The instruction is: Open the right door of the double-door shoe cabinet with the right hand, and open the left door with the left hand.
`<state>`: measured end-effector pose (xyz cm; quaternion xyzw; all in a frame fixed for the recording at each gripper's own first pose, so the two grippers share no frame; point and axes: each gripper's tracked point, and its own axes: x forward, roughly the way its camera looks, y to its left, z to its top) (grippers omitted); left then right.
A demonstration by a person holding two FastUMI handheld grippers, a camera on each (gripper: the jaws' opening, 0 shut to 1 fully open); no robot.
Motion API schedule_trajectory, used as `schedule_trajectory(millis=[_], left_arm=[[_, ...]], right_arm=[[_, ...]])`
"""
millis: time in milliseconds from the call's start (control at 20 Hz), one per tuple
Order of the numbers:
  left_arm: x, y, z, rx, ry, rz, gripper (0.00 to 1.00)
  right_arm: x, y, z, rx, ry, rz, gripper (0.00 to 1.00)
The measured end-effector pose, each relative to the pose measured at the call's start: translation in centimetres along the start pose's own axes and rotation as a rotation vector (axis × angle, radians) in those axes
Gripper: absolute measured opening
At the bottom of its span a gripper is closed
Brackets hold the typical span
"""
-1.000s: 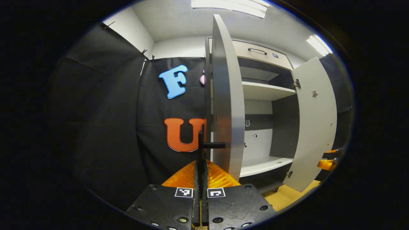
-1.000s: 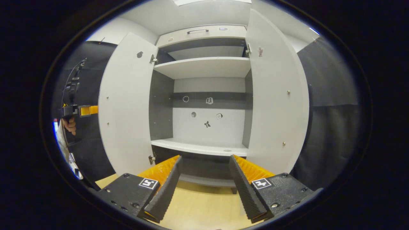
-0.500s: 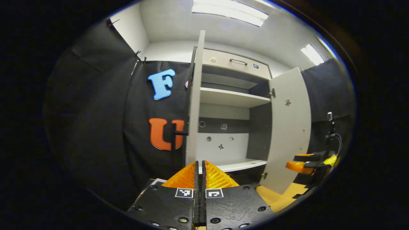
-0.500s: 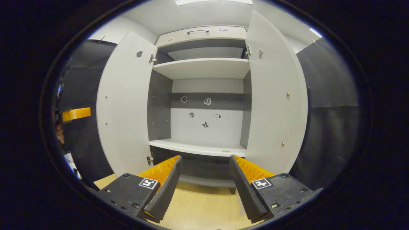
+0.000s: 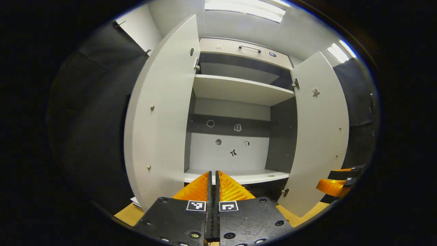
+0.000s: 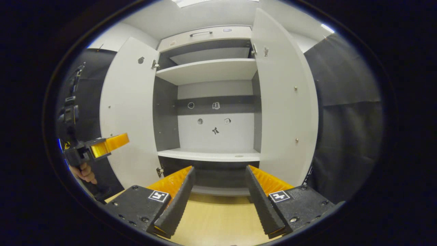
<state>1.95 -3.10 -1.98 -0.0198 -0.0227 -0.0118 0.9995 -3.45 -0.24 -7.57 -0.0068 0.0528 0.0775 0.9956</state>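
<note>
Fingers of the left gripper (image 5: 212,177) sit pressed together on nothing; the right gripper (image 6: 218,177) spreads wide, empty. Ahead, the left door (image 5: 160,112) and right door (image 5: 321,130) stand swung out. A careless sweep could knock 1 shut. Pale wood floor (image 6: 218,222) runs below, black cloth walls beside.

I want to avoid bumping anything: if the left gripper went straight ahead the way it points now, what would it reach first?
Probably the front edge of the lower shelf, since the left gripper, jaws shut, aims between the open left door and right door. Depth is unclear.
</note>
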Motion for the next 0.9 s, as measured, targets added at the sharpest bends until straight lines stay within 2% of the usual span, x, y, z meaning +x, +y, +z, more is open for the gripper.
schedule_trajectory(millis=[150, 200, 300, 400, 600, 900], left_arm=[[0.7, -1.8, -0.9, 0.011, 0.018, -0.014, 0.0], [0.3, -2.0, -0.7, 0.022, 0.008, -0.02, 0.05], [0.2, -2.6, -0.1, 0.035, -0.022, -0.023, 0.52], [0.0, -2.9, 0.2, 0.039, -0.034, -0.033, 0.67], [-0.7, -2.9, 0.7, 0.027, -0.032, -0.028, 0.9], [-1.4, -2.0, 1.3, 0.041, -0.042, -0.007, 0.91]], right_arm=[[-0.6, -1.1, 0.2, -0.013, -0.012, -0.027, 0.92], [-0.8, -1.3, 0.1, -0.013, -0.013, -0.033, 0.92], [-0.9, -1.5, 0.1, -0.002, -0.017, -0.036, 0.92], [-1.0, -1.7, 0.1, 0.007, -0.019, -0.037, 0.92], [-1.0, -2.0, 0.2, 0.017, -0.034, -0.049, 0.92], [-0.9, -2.0, 0.8, 0.021, -0.047, -0.056, 0.92]])
